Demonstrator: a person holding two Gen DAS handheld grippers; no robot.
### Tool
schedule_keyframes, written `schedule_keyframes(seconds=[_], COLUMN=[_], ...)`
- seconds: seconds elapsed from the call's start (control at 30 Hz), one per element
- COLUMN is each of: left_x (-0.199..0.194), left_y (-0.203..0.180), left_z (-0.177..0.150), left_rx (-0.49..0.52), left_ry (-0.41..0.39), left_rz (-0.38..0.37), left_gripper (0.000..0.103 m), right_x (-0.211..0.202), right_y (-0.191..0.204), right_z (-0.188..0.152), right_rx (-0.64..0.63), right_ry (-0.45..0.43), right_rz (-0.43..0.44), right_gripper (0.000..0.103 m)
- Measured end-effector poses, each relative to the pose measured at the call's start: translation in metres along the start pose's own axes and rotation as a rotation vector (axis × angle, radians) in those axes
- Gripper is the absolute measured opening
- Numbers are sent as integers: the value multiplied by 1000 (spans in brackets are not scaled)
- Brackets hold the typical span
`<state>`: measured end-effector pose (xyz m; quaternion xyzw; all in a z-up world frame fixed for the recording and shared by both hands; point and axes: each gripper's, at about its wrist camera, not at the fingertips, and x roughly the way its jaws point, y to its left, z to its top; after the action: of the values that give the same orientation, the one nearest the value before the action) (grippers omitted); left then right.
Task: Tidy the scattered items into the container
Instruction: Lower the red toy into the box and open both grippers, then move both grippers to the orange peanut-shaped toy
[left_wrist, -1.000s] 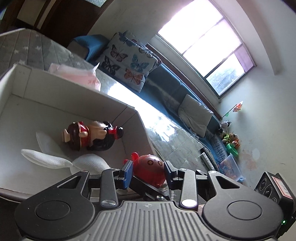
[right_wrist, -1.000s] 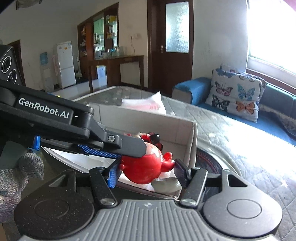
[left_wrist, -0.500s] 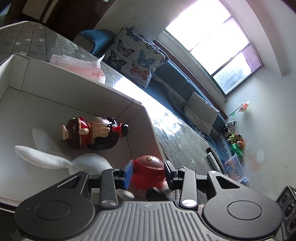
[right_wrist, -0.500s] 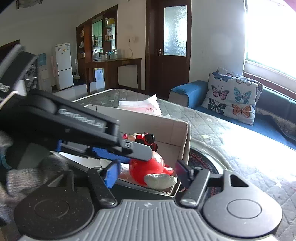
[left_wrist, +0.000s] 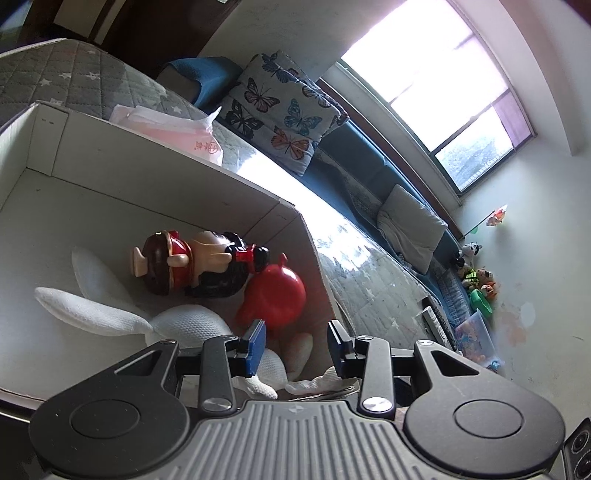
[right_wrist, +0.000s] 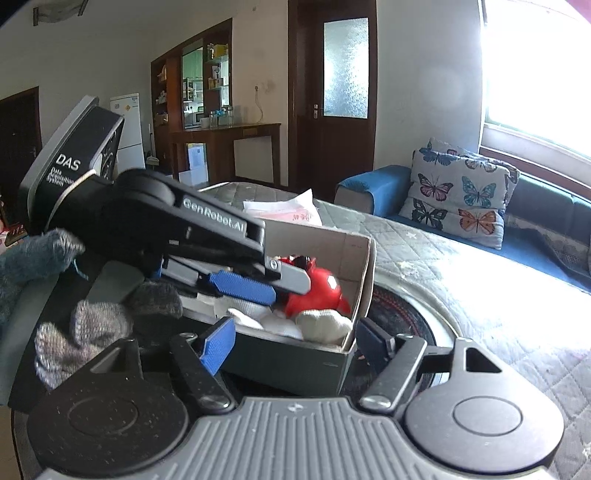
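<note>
Left claw (left_wrist: 295, 345) released, empty, above box (left_wrist: 147, 184) | red pig toy (left_wrist: 273, 295) just beyond fingertips, inside | right claw (right_wrist: 295, 341) released, outside near wall.

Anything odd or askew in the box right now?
Nothing damaged or spilled. The doll and red pig toy lie tipped on their sides in the cardboard box, beside the white plush rabbit. The left gripper is open.
</note>
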<state>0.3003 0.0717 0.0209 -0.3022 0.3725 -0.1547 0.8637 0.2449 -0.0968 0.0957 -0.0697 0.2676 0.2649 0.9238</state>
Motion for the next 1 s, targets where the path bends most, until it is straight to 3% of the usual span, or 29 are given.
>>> schedule_keyframes(seconds=[0.33,0.6,0.77,1.0], left_x=[-32,-68,-79,-66], left_y=[-17,-40,-46,-46], left_z=[-15,-47,-72,-100], left_rx=[63,151,182,179], left_ry=[-54,-90,-78,-12], left_rz=[-17,-29,-35,-48], left_gripper=[39,39,39,39], right_x=[-26,-53,-65,-73], right_y=[3,5,4,-1], right_z=[-20,-48,-68,-86], right_rx=[9,18,40,89], right_ry=[1,19,42,60], right_rz=[-13,-36,-54,-71], right_gripper=[78,78,78,78])
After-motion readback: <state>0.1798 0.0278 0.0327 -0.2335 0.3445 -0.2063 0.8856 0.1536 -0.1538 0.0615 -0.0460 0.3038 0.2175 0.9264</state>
